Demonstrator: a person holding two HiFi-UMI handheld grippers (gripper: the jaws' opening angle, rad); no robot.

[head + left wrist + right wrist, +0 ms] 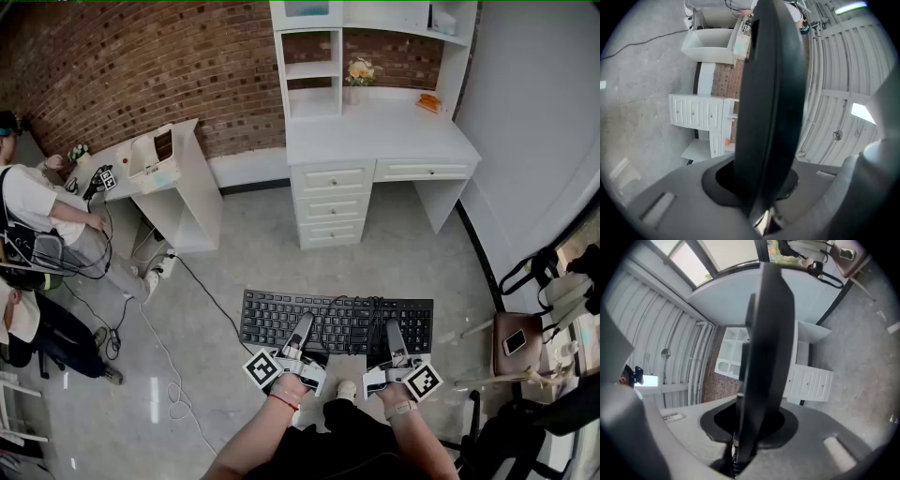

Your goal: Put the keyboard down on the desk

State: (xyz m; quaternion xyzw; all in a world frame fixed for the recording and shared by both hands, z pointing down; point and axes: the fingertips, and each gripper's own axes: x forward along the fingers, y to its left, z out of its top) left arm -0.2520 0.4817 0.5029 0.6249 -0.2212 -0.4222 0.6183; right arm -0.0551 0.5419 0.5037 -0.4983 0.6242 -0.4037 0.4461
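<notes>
A black keyboard [337, 323] is held level above the grey floor, close in front of me. My left gripper [302, 330] is shut on its near edge left of the middle, and my right gripper [395, 337] is shut on the near edge further right. In the left gripper view the keyboard [768, 93] shows edge-on, clamped in the left gripper [761, 206]. The right gripper view shows the keyboard [766, 357] the same way in the right gripper [740, 446]. The white desk [375, 131] with drawers and a hutch stands across the room against the brick wall.
A vase of flowers [359, 73] and an orange thing [428, 103] sit on the desk's back part. A second white desk [178, 178] stands at the left, with a seated person [47, 216] beside it. A cable [178, 375] runs over the floor. A stool with a phone [516, 342] is at the right.
</notes>
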